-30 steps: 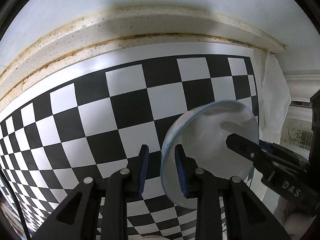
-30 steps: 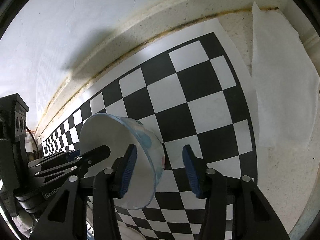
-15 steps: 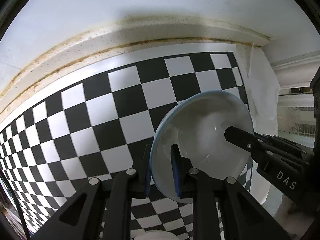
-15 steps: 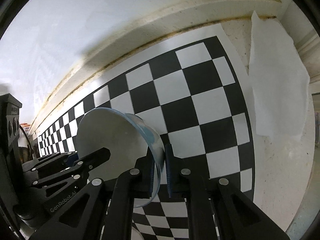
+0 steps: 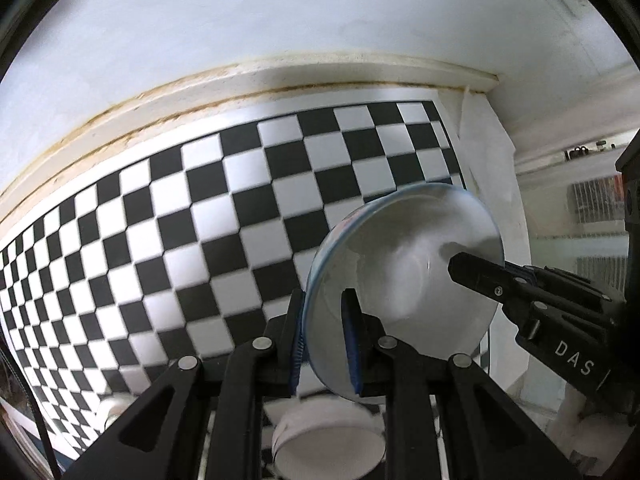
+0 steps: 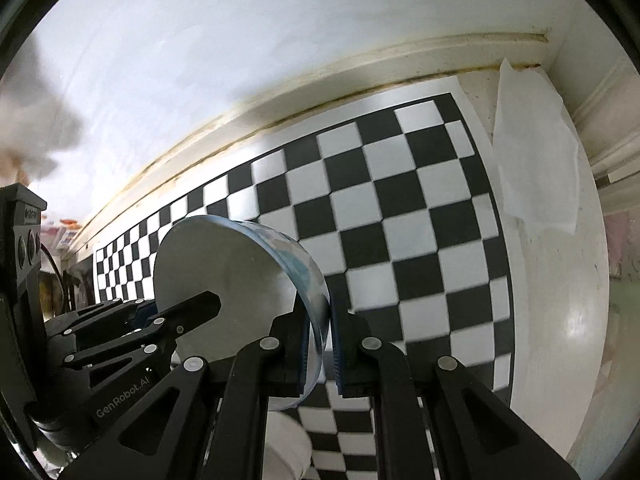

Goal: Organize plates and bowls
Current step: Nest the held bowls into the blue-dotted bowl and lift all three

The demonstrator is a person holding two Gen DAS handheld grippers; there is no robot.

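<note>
A pale blue-rimmed bowl (image 5: pixel 404 280) is held in the air between both grippers, above the checkered mat (image 5: pixel 200 220). My left gripper (image 5: pixel 324 344) is shut on its near rim. My right gripper (image 6: pixel 322 344) is shut on the opposite rim of the bowl (image 6: pixel 224 272). Each gripper shows in the other's view, the right one in the left wrist view (image 5: pixel 520 292) and the left one in the right wrist view (image 6: pixel 132 328). A white bowl (image 5: pixel 328 436) sits on the mat below the held bowl; it also shows in the right wrist view (image 6: pixel 284 440).
The black-and-white checkered mat (image 6: pixel 400 220) lies on a white counter against a white wall with a stained edge (image 5: pixel 240 88). A white paper towel (image 6: pixel 532 152) lies at the mat's right end. Clutter stands at the far left (image 6: pixel 64 232).
Both grippers closed on the bowl's rims, the left from open a second ago. The bowl has been lifted higher; the mat looks farther away and a white bowl below came into view.
</note>
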